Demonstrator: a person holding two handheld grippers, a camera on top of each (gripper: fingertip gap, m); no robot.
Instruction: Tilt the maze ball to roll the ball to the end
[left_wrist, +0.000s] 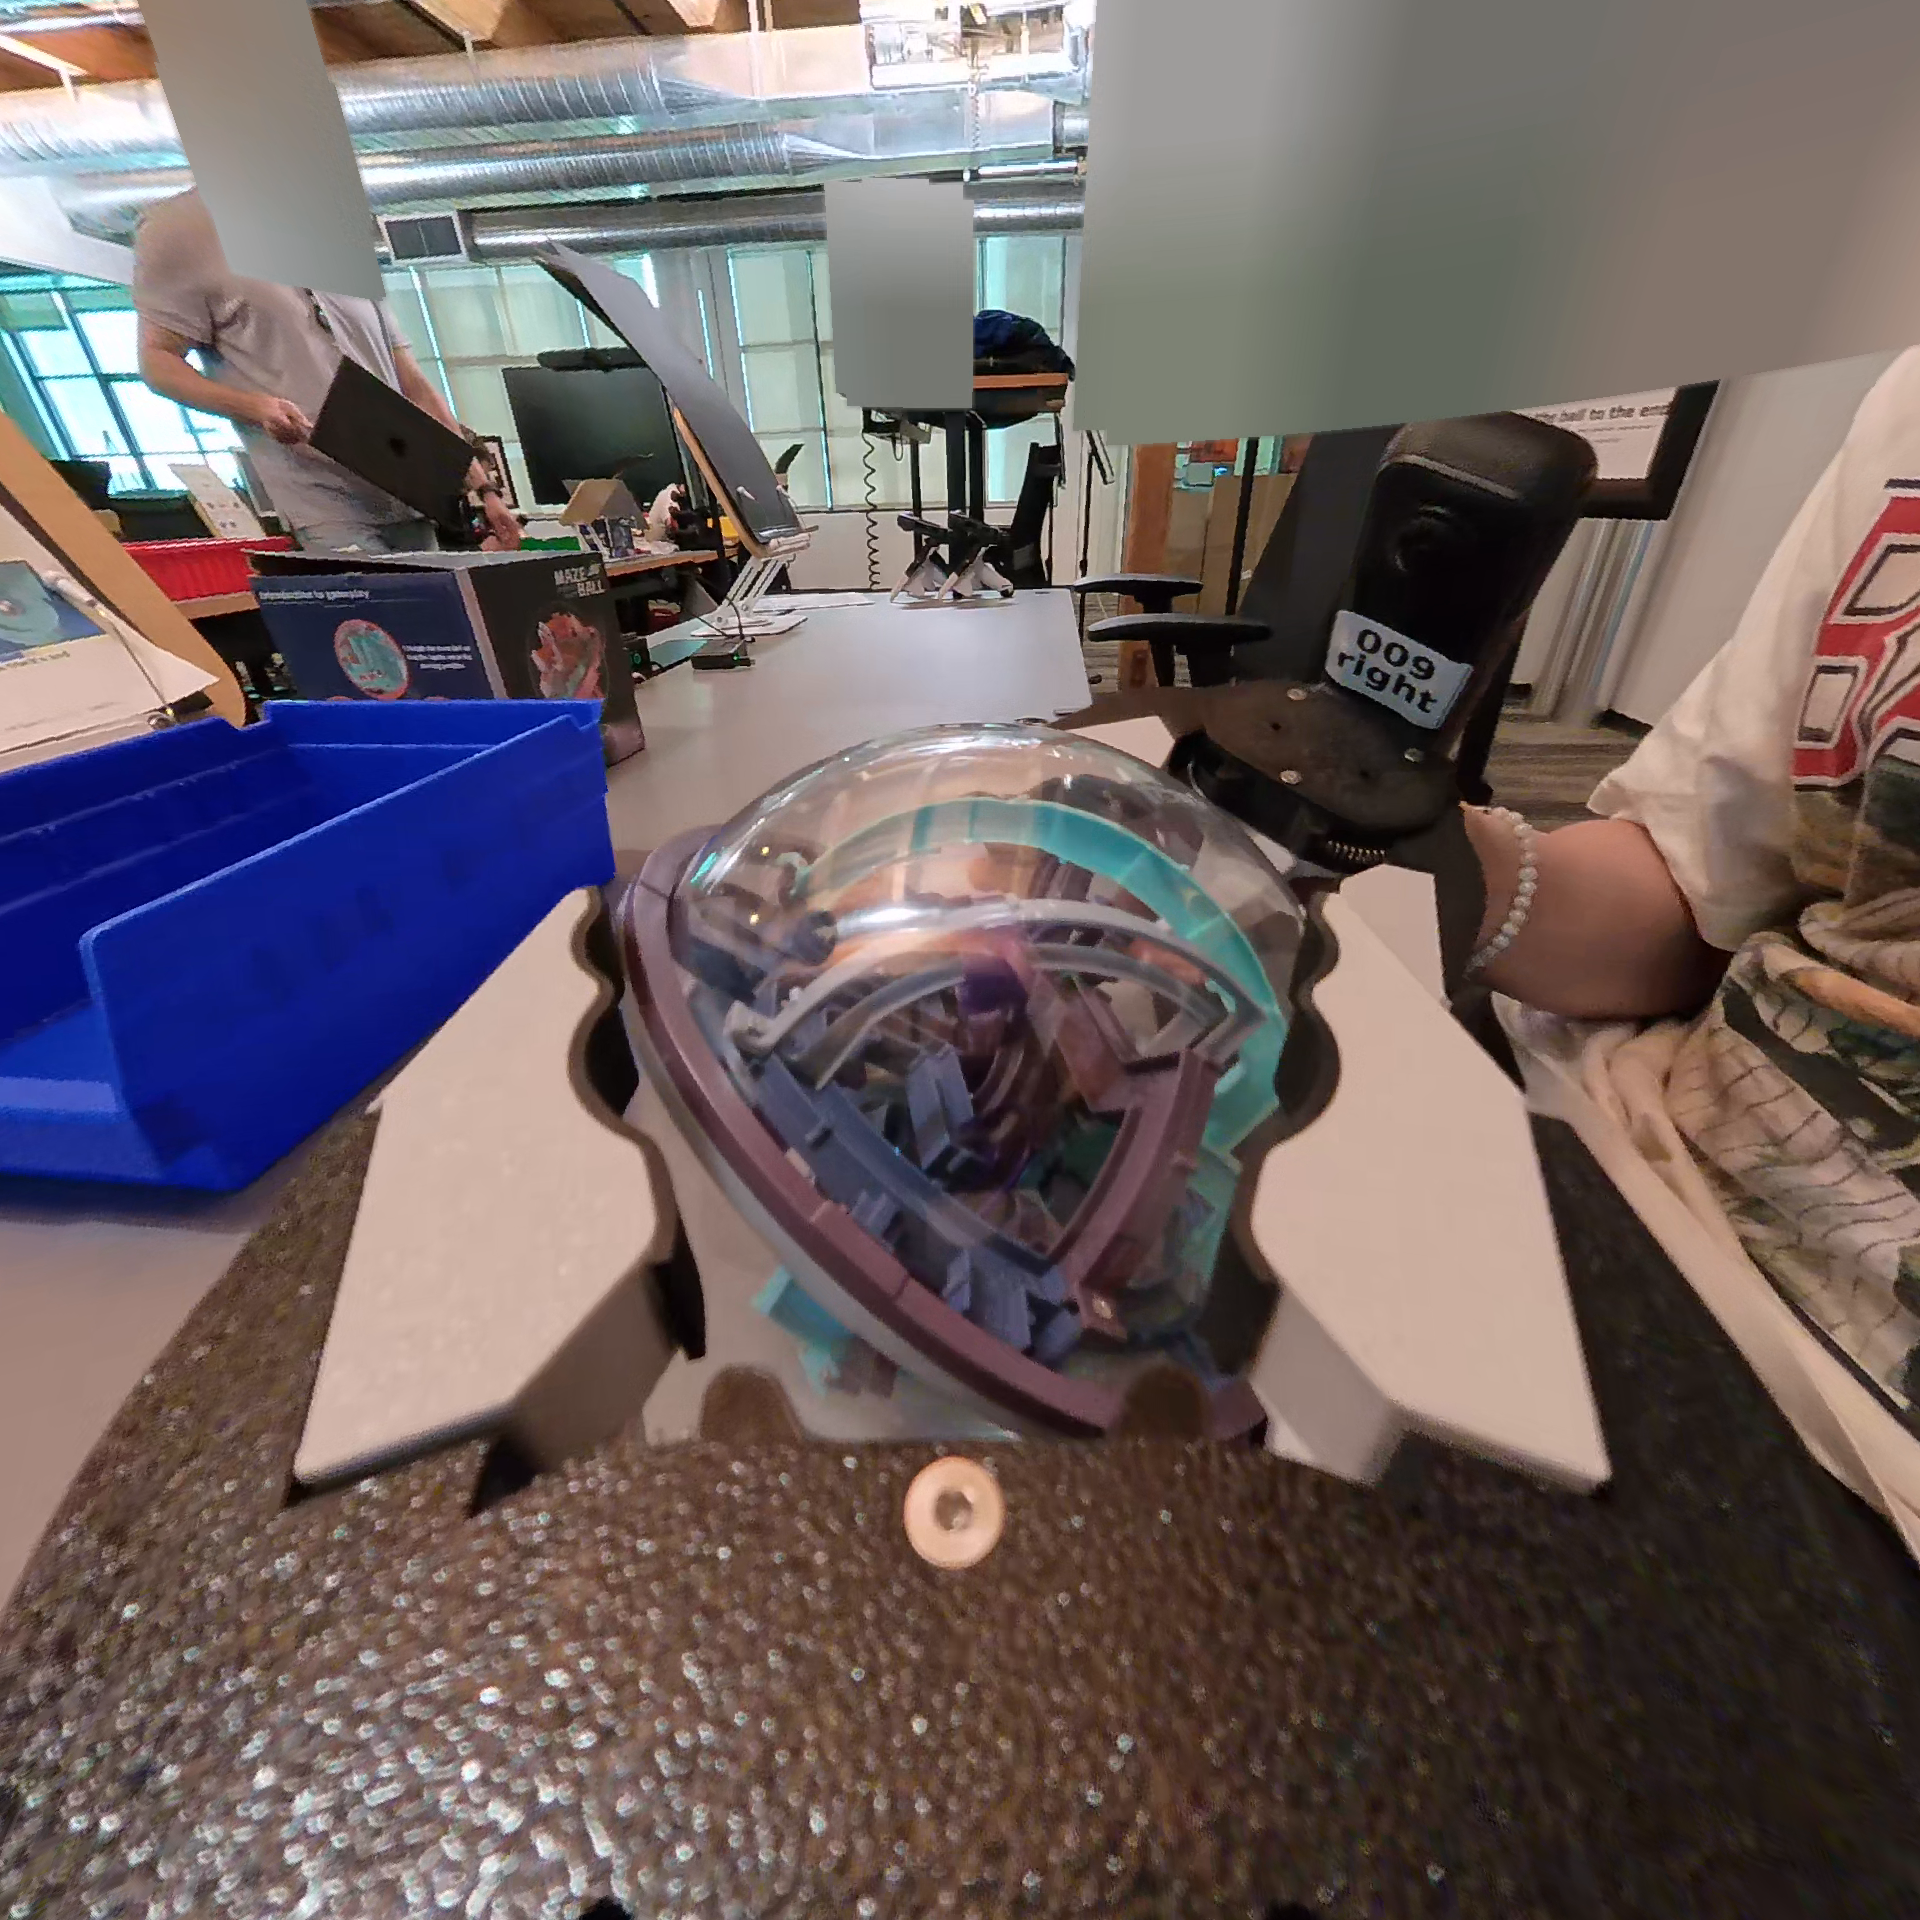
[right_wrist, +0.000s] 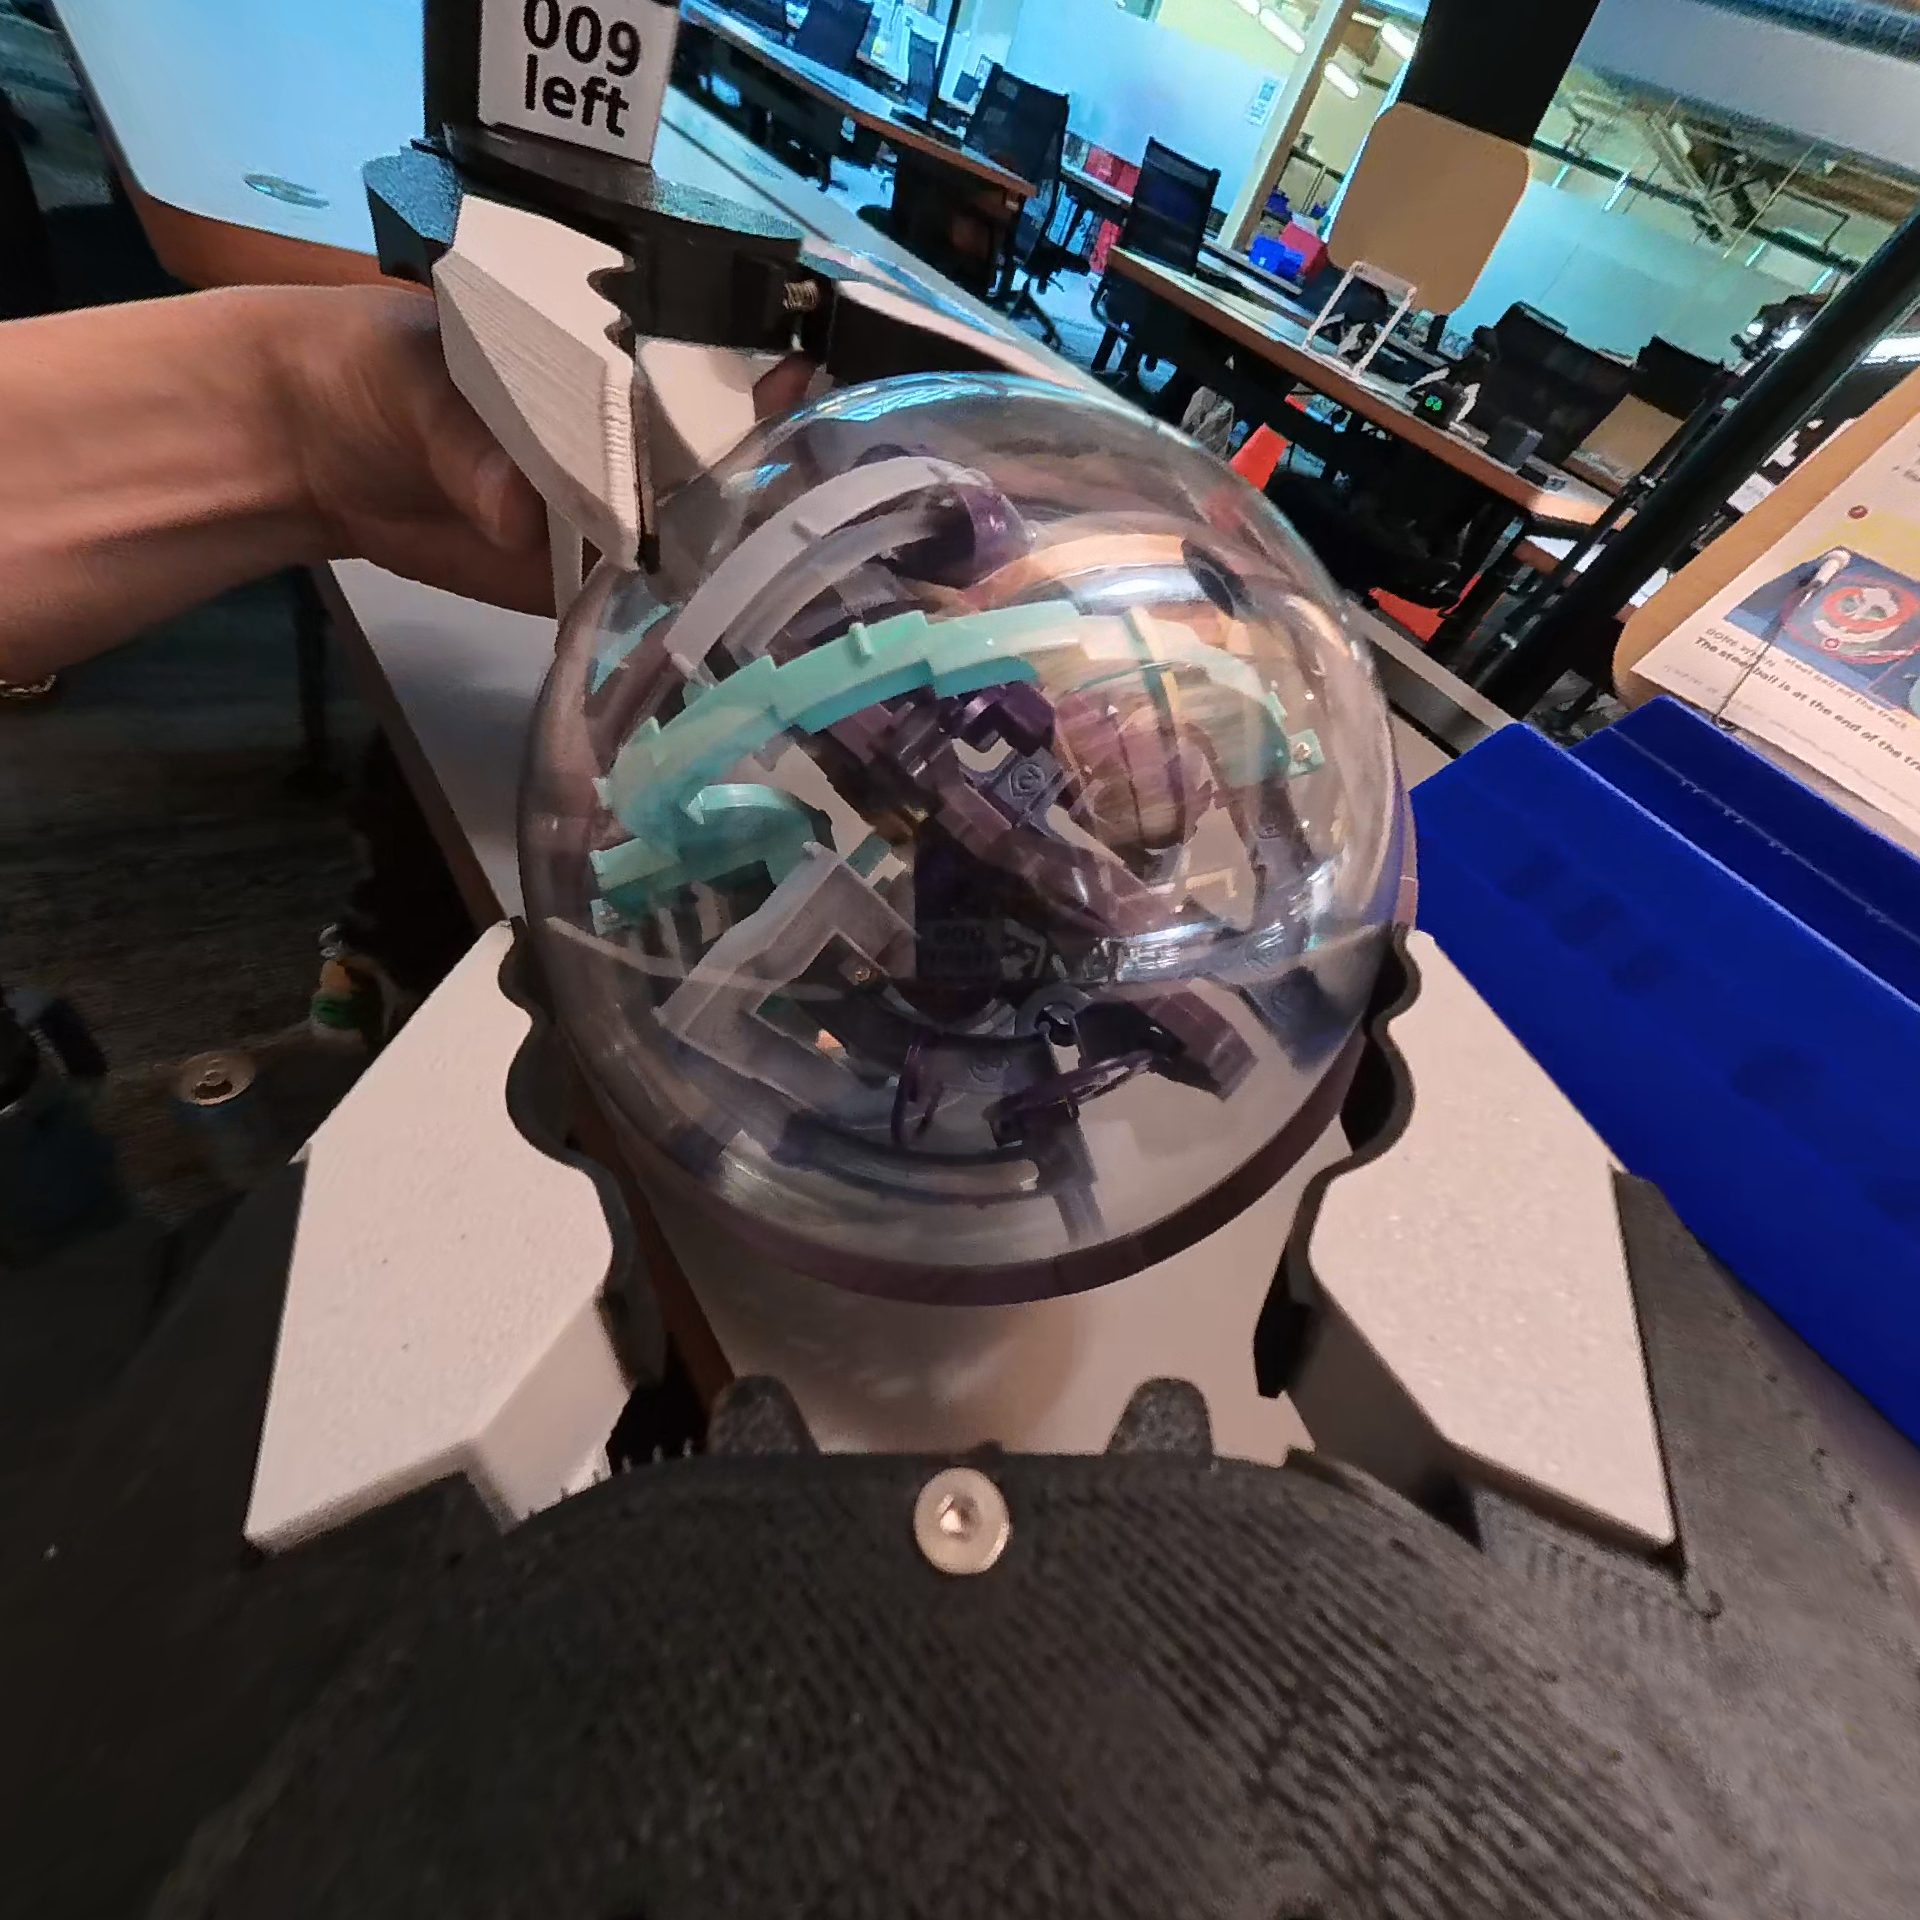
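An open-plan office with desks and chairs lies beyond the pale counter (left_wrist: 904, 665), where a blue bin (left_wrist: 291, 914) sits to the left of my left claw (left_wrist: 956, 997). Both my claws are clenched on the clear maze ball (right_wrist: 966, 831), lifted and tilted: my left claw's white fingers (left_wrist: 488, 1143) press its sides, and my right claw (right_wrist: 956, 1039) cradles it from the opposite side, the bin just beyond that claw's right finger. I judge the tilting is underway, but I cannot pick out the small ball among the teal, grey and purple tracks, so how much of the route remains is unclear.
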